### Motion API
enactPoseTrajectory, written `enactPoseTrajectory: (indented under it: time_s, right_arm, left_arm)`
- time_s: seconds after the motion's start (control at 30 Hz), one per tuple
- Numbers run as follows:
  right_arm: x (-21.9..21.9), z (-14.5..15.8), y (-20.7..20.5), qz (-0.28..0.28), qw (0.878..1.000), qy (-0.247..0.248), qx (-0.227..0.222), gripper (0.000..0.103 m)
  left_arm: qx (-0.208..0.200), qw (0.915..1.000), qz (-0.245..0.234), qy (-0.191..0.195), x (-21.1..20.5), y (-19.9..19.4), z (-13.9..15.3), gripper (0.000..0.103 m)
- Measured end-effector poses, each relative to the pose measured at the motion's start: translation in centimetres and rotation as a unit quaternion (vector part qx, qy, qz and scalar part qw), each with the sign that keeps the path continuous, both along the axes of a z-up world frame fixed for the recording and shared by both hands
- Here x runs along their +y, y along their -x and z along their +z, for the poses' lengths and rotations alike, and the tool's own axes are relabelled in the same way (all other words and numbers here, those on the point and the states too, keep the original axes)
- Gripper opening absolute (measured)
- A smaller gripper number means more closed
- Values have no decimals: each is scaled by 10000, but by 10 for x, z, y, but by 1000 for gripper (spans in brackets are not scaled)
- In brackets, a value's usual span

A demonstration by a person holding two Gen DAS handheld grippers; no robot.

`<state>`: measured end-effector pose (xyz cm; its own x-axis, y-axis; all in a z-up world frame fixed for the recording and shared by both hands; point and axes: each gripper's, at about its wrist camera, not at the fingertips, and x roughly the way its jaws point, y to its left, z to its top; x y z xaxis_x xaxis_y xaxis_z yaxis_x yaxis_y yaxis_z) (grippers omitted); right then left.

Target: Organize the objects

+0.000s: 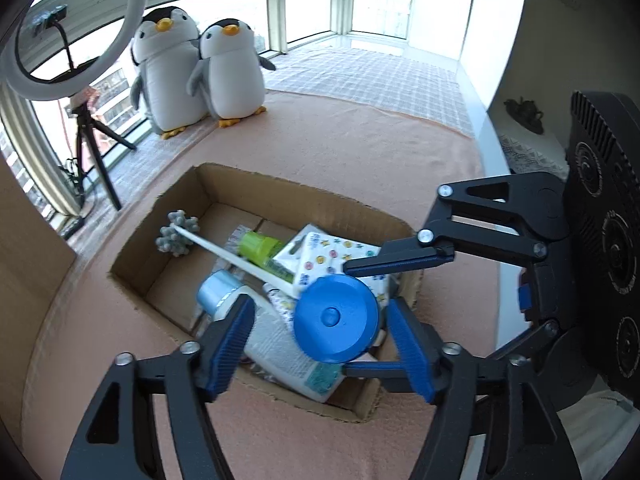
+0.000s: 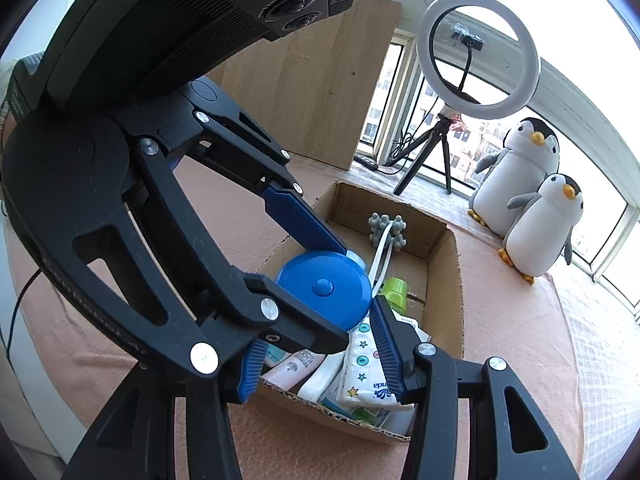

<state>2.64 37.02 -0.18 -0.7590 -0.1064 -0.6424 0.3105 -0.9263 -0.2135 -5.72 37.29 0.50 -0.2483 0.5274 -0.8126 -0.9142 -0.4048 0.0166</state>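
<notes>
A round blue disc with a centre button (image 1: pixel 336 318) (image 2: pixel 324 288) hangs over an open cardboard box (image 1: pixel 132 256) (image 2: pixel 452 280). My right gripper (image 1: pixel 348 319) (image 2: pixel 324 308) reaches in from the right in the left wrist view and is shut on the disc, one finger at each edge. My left gripper (image 1: pixel 320 304) (image 2: pixel 344 296) stands open around the same disc, and its left pad is well clear of it. In the box lie a grey brush with a white handle (image 1: pixel 176 234), a green-capped bottle (image 1: pixel 260 246), a white dotted packet (image 1: pixel 332 252) and a white bottle (image 1: pixel 218 292).
The box sits on a peach cloth (image 1: pixel 320 140). Two plush penguins (image 1: pixel 200 68) (image 2: pixel 532 208) stand by the windows at the back. A ring light on a tripod (image 1: pixel 76 32) (image 2: pixel 476 56) stands near them, beside a cardboard panel (image 2: pixel 312 80).
</notes>
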Motion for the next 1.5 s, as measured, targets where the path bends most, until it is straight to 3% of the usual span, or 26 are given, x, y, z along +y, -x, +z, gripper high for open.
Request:
enactPoseTrajectory:
  time_s: [0.03, 0.3, 0.47, 0.8, 0.93, 1.17, 1.33, 1.5]
  right_arm:
    - [-1, -2, 1, -20, 10000, -36, -58, 45]
    - [-5, -4, -1, -85, 9998, -167, -114, 46]
    - [-3, 1, 3, -306, 9994, -83, -115, 54]
    - [-3, 18, 24, -1428, 9868, 717, -271, 77]
    - [-15, 24, 34, -1560, 9812, 1038, -453, 79]
    - [-51, 33, 40, -1700, 9781, 1083, -521, 82]
    - [-82, 33, 48, -1903, 9701, 1241, -855, 91]
    - [-125, 31, 64, -1784, 9725, 1004, -1112, 95]
  left_arm:
    - [112, 9999, 102, -8, -4, 0, 1, 86]
    - [129, 9961, 866, -114, -46, 18, 10, 89]
    - [289, 9858, 1641, -200, -83, 20, 31, 95]
    - [662, 9435, 3222, -412, -182, 6, 70, 102]
    - [695, 9296, 3582, -511, -215, -2, 75, 102]
    - [773, 9116, 4001, -549, -263, -20, 80, 102]
    - [510, 8902, 4489, -584, -303, -28, 74, 102]
    - [276, 8692, 4904, -573, -339, -39, 62, 102]
